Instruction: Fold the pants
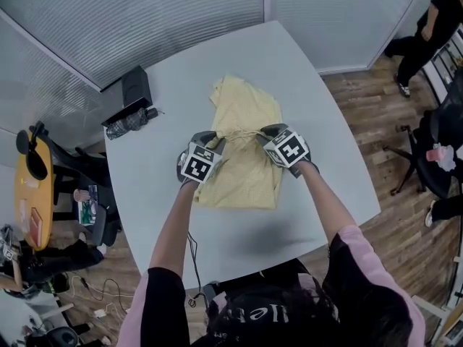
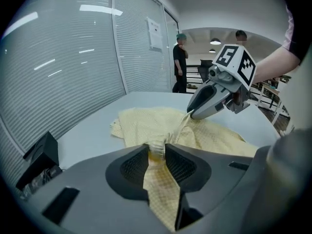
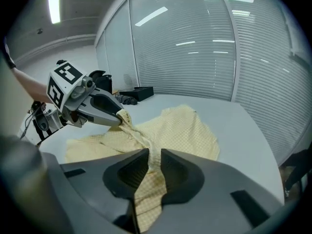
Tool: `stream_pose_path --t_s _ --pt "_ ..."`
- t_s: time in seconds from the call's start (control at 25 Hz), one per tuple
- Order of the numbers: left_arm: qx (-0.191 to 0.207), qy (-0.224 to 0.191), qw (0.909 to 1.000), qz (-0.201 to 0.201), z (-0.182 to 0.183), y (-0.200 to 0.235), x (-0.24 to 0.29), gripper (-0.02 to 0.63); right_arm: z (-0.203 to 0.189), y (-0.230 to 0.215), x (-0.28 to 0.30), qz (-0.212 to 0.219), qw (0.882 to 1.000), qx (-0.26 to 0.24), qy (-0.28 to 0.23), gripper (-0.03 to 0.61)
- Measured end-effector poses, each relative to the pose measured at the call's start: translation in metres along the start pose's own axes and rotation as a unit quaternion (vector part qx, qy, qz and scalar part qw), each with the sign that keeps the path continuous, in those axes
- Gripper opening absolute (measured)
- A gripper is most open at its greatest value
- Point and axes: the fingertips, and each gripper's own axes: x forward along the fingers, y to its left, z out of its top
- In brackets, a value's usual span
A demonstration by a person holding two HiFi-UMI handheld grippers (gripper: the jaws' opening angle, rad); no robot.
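Pants [image 1: 246, 114] sit bunched mid-table [image 1: 318, 92]; left gripper [image 2: 157, 152] and right gripper [image 3: 153, 156] are each nipped nearly shut on a pinch of the cloth, close together. Best bet — keep that edge taut and level, lay both corners down together; release only once it's flat.

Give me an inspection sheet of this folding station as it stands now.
Surface: pale grey table, no stains seen.
Job's things: yellow pants, rumpled at mid-table, one bunched edge lifted.
Clutter: black box and dark bundle at the table's far left corner.
Grippers: left gripper and right gripper side by side, each with its jaws shut on the pants' bunched edge.
Cables: thin cable hangs below the left arm; floor cables at left.
Surroundings: slatted wall panels, wood floor, standing person, yellow side table.
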Motion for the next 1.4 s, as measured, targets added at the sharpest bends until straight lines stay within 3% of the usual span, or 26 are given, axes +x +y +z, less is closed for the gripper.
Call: stream_pose_path --t_s 0.08,0.16,0.2,0.36,0.52,0.92,1.2,1.4 --pt "-0.005 -0.006 1.0000 -0.004 0.000 -0.002 -0.002 0.152 -0.001 0.002 0.003 -0.007 1.000 -0.012 -0.002 0.083" --pt "-0.006 -0.016 0.9998 -0.009 0.002 -0.004 -0.006 0.285 -0.001 0.004 0.004 -0.003 1.000 -0.013 -0.007 0.125" --pt "-0.007 -0.021 0.9997 -0.010 0.003 -0.004 -0.009 0.295 0.000 0.006 0.002 -0.001 1.000 -0.010 -0.010 0.148" --pt "-0.015 -0.036 0.9991 -0.017 0.006 -0.008 -0.028 0.295 0.007 0.010 -0.012 -0.007 1.000 -0.002 -0.029 0.187" --pt "-0.025 -0.071 0.9964 -0.040 0.015 -0.025 -0.052 0.293 0.018 0.023 -0.032 -0.006 0.998 0.008 -0.060 0.187" --pt "-0.057 -0.168 0.9808 -0.082 0.027 -0.075 -0.138 0.291 0.040 0.103 -0.106 0.007 0.989 0.016 -0.145 0.186" --pt "-0.076 -0.209 0.9713 -0.086 0.003 -0.114 -0.206 0.263 0.016 0.185 -0.138 0.012 0.987 0.038 -0.157 0.183" --pt "-0.105 -0.216 0.9677 -0.078 -0.040 -0.133 -0.247 0.234 0.001 0.236 -0.151 0.008 0.984 0.061 -0.168 0.160"
